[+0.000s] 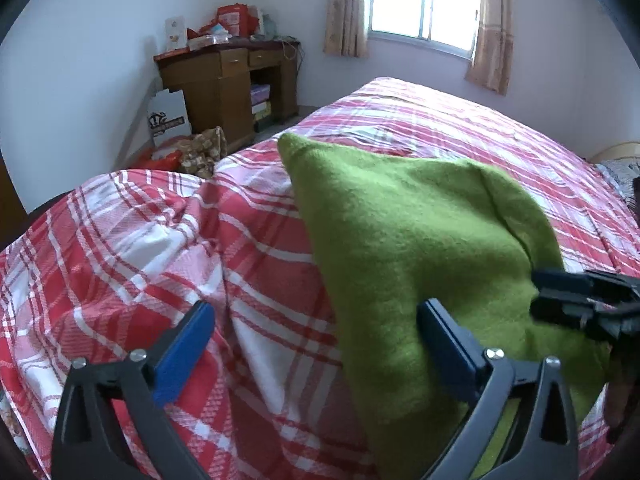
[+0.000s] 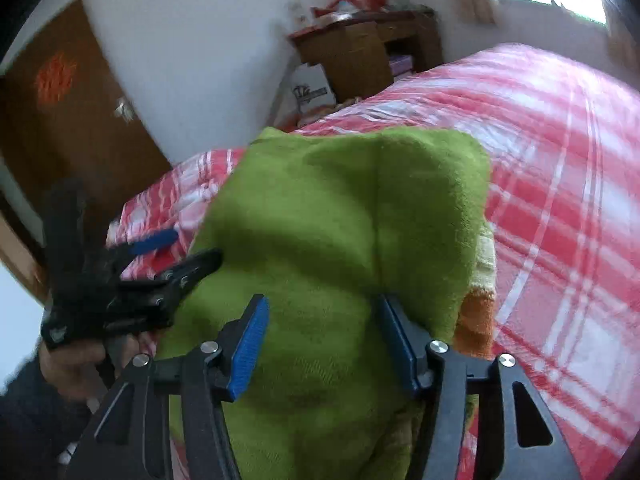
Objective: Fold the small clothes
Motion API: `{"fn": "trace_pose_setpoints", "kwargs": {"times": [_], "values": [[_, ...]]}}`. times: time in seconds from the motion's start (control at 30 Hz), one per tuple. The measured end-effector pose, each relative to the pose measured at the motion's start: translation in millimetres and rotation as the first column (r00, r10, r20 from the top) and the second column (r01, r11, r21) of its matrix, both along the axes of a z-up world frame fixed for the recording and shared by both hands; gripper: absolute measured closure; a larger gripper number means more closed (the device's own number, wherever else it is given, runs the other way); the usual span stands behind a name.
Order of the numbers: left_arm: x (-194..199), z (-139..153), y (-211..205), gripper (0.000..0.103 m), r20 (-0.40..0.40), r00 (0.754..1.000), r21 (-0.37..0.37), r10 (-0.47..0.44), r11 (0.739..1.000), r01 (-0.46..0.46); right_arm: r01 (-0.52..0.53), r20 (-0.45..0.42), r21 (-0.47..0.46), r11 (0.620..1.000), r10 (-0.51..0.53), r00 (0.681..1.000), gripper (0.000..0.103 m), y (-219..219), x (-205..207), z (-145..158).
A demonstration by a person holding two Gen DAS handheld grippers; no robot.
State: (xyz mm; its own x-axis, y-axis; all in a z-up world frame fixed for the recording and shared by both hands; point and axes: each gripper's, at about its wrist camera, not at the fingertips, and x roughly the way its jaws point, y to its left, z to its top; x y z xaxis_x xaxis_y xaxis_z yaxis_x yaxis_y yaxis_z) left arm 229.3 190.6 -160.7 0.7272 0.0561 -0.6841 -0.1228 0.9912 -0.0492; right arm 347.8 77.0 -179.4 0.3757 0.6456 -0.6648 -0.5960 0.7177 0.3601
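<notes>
A green knitted garment (image 1: 404, 240) lies folded on the red and white plaid bed cover (image 1: 160, 248). In the left wrist view my left gripper (image 1: 316, 320) is open, its blue pads wide apart, the right pad over the garment's near edge and the left pad over the bed cover. My right gripper shows at the right edge (image 1: 580, 300). In the right wrist view the right gripper (image 2: 320, 320) is open above the green garment (image 2: 340, 220), one pad each side of its near part. The left gripper (image 2: 160, 256) sits at the garment's left edge. An orange and yellow layer (image 2: 478, 312) shows under the garment's right side.
The bed (image 1: 460, 128) runs toward a window (image 1: 424, 0) with curtains. A wooden desk (image 1: 228, 84) with boxes and red bags stands at the back left by the wall. A brown door (image 2: 60, 120) is at the left. Bags lie on the floor beside the bed (image 1: 200, 152).
</notes>
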Motion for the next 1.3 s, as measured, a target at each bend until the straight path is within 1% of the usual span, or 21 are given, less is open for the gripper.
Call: {"fn": "trace_pose_setpoints", "kwargs": {"times": [0.03,0.07,0.1,0.13,0.2,0.3,0.33,0.37,0.4,0.43,0.53,0.6,0.67,0.73,0.9,1.3], "values": [[-1.4,0.8,-0.1,0.000,-0.003,1.000,-0.004,-0.001,1.000,0.000,0.009,-0.016,0.043,0.999,-0.008,1.000,0.049,-7.4,4.7,-1.6],[-3.9,2.8,-0.2,0.000,-0.008,1.000,-0.007,-0.007,1.000,0.007,0.024,-0.043,0.062,0.998,-0.021,0.999,0.052,-11.4,8.4,-2.4],[-7.9,6.3,-0.4,0.000,-0.012,1.000,-0.005,-0.012,1.000,0.012,0.033,-0.072,0.080,0.996,-0.027,0.997,0.052,-14.5,10.2,-1.1],[-14.0,11.7,-0.8,0.001,-0.013,1.000,0.000,-0.011,1.000,0.011,0.038,-0.100,0.084,0.996,-0.030,0.995,0.052,-16.8,8.9,2.7],[-28.2,24.0,-3.4,0.001,0.003,1.000,-0.002,-0.020,1.000,0.020,0.057,-0.093,0.066,0.996,-0.050,0.994,0.050,-18.1,-2.6,15.6],[-56.9,51.3,-10.8,0.001,0.066,0.997,-0.004,-0.049,0.999,0.049,0.108,0.015,0.094,0.990,-0.110,0.994,0.050,-22.9,-40.7,52.9],[-68.6,63.0,-14.6,0.001,0.090,0.994,0.013,-0.057,0.998,0.056,0.142,0.080,0.092,0.986,-0.150,0.985,0.048,-25.0,-57.1,67.0],[-74.0,70.0,-17.8,0.001,0.103,0.993,0.023,-0.062,0.998,0.059,0.177,0.134,0.093,0.980,-0.188,0.973,0.043,-27.9,-70.9,78.4],[-81.3,79.2,-20.0,0.001,0.121,0.990,0.030,-0.069,0.997,0.066,0.217,0.190,0.107,0.970,-0.234,0.953,0.038,-33.1,-85.9,90.9],[-85.2,86.1,-20.9,0.001,0.137,0.988,0.030,-0.073,0.997,0.070,0.240,0.226,0.128,0.962,-0.264,0.938,0.035,-36.9,-97.2,100.6],[-102.1,110.8,-21.9,0.001,0.211,0.975,0.004,-0.074,0.997,0.075,0.282,0.288,0.157,0.947,-0.317,0.904,0.034,-43.5,-120.3,123.0],[-108.4,121.1,-21.5,0.000,0.242,0.967,-0.001,-0.081,0.996,0.084,0.282,0.304,0.167,0.945,-0.321,0.897,0.034,-47.2,-132.3,133.4],[-112.7,127.8,-24.3,0.000,0.265,0.960,0.020,-0.088,0.996,0.086,0.294,0.328,0.168,0.941,-0.334,0.883,0.034,-50.1,-144.2,142.2],[-117.5,134.9,-25.8,0.000,0.285,0.954,0.037,-0.098,0.995,0.092,0.294,0.338,0.174,0.940,-0.338,0.879,0.034,-52.1,-151.6,147.4],[-122.6,140.2,-25.1,0.000,0.307,0.947,0.023,-0.097,0.995,0.095,0.297,0.346,0.180,0.938,-0.343,0.873,0.034,-57.9,-158.9,150.1],[-126.2,133.9,-35.4,0.000,0.303,0.947,0.034,-0.105,0.994,0.100,0.300,0.334,0.187,0.936,-0.348,0.876,0.034,-63.0,-158.3,144.2]]}}
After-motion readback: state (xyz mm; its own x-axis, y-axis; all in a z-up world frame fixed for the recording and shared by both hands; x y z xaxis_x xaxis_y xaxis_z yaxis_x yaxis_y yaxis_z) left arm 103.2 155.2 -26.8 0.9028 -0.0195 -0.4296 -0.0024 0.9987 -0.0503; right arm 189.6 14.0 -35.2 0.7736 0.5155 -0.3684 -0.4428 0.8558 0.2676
